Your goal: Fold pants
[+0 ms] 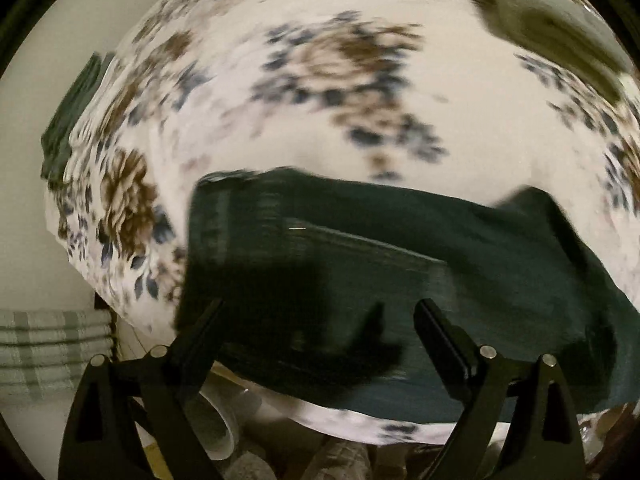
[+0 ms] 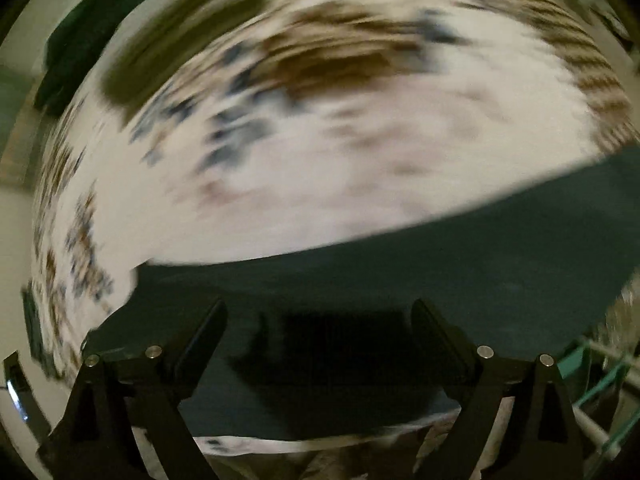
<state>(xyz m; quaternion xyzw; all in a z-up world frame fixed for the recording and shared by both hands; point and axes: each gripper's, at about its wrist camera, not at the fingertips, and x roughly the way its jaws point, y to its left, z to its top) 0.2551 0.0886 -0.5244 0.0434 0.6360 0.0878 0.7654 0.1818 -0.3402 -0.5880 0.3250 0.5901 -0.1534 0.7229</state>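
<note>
Dark green pants (image 1: 400, 264) lie across the near edge of a bed with a white floral sheet (image 1: 312, 128). My left gripper (image 1: 318, 306) is open above the pants, its jaws wide apart, holding nothing. In the right wrist view the pants (image 2: 420, 264) stretch as a dark band across the sheet (image 2: 320, 168). My right gripper (image 2: 318, 306) is open above them and empty. Both views are blurred by motion.
A dark green cloth (image 1: 70, 116) lies at the bed's far left edge. A pale olive garment (image 1: 556, 28) lies at the far right. A checked cloth (image 1: 48, 348) and a white cup (image 1: 216, 428) sit below the bed edge. A green wire rack (image 2: 600, 380) stands at right.
</note>
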